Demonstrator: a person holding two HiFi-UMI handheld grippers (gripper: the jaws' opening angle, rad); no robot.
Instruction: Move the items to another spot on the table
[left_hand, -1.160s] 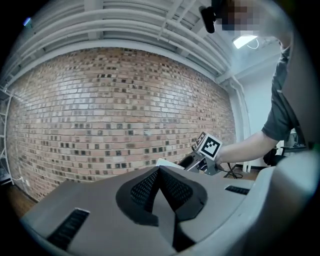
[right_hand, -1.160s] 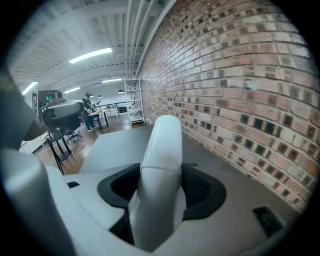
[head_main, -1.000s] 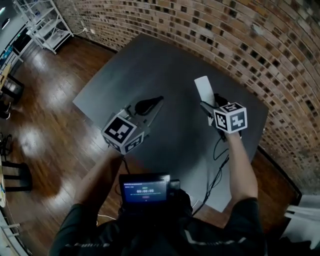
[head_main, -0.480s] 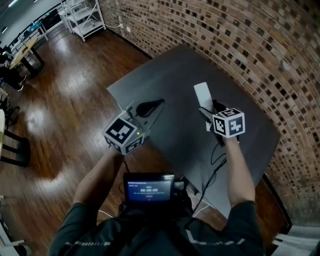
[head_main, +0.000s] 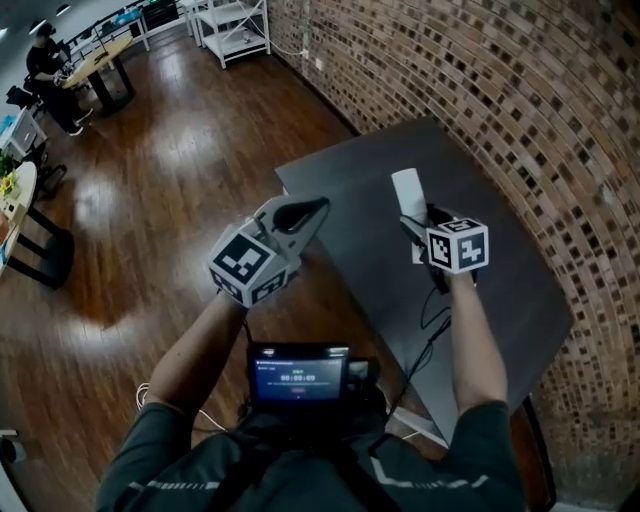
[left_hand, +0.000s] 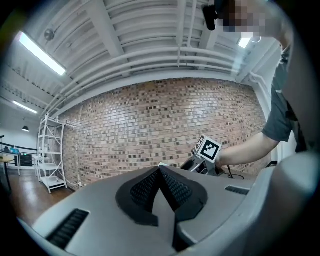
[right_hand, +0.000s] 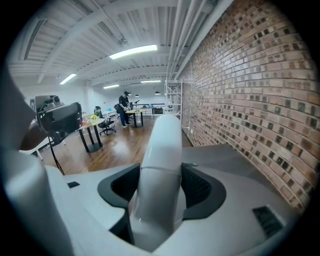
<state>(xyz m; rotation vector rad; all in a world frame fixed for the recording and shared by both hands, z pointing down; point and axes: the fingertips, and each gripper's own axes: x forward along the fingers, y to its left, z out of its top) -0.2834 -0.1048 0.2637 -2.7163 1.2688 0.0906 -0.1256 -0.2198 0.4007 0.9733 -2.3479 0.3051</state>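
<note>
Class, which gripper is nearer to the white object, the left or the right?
Right. The right gripper is clamped on the white object; the left gripper, shut and empty, is apart to its left.

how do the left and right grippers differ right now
The left gripper has jaws shut together with nothing between them; the right gripper grips a white rounded item. The left gripper hangs at the table edge, the right gripper farther over the table. Both carry marker cubes.
</note>
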